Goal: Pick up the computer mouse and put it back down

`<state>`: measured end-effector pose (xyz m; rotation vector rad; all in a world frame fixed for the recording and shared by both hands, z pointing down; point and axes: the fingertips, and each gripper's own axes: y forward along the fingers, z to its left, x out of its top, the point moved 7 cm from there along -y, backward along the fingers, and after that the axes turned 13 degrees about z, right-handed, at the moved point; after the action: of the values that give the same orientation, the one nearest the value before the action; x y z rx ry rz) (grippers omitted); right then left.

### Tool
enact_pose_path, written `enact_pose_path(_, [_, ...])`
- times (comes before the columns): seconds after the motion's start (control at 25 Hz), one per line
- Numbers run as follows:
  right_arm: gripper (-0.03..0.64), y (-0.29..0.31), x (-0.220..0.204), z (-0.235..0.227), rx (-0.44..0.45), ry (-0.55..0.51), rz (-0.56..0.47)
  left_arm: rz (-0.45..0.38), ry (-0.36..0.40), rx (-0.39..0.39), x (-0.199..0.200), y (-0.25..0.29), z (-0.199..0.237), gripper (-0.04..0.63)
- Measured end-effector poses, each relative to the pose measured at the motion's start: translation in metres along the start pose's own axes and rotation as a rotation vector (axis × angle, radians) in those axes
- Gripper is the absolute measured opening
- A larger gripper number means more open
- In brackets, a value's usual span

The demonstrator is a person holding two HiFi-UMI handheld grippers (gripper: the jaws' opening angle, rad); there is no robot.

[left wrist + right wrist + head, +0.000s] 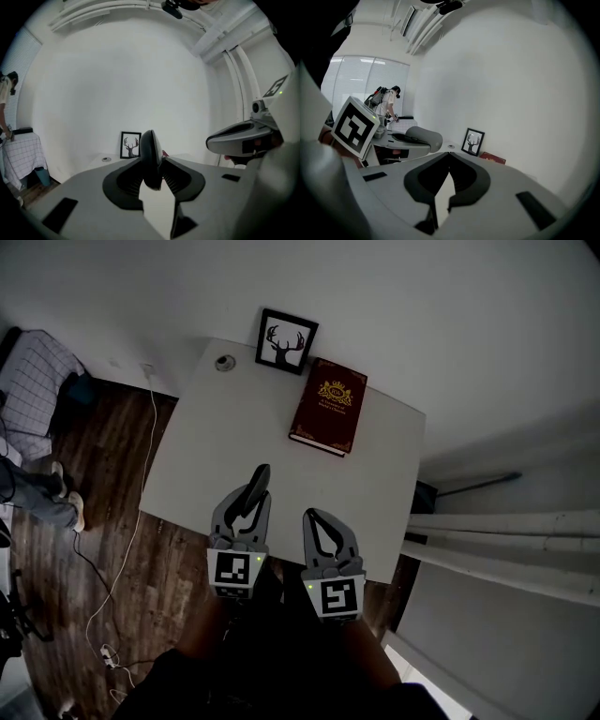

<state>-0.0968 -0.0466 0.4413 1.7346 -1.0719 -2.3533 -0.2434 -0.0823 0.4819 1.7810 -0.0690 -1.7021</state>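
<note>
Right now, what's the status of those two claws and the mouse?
Left gripper shut on computer mouse, held on edge over table. Right gripper shut, empty. Book and framed picture far back, not in the way.

No readable text, red book (327, 405) cover lettering too small (gold emblem only)

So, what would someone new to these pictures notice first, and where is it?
First the black computer mouse, clamped on its edge in the left gripper over the near part of the white table. Then the red book with a gold crest at the far side, and the framed deer picture beside it.
</note>
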Motion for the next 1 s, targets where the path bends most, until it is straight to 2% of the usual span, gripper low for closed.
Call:
enact_pose_path(0.24, [0.018,0.024,-0.011,-0.022,0.042,0.026,0.013,0.077,-0.069,-0.034,-0.014,0.033,0.002,0.123])
enact_pose_path(0.48, [0.018,0.05,-0.007,-0.039,0.118,-0.01,0.037,0.175,-0.166,-0.006,-0.032,0.061,0.007,0.123])
enact_pose_path(1.0, [0.018,0.077,-0.01,-0.066,0.114,0.006,0.085,0.261,-0.239,-0.036,-0.051,0.138,0.036,0.123])
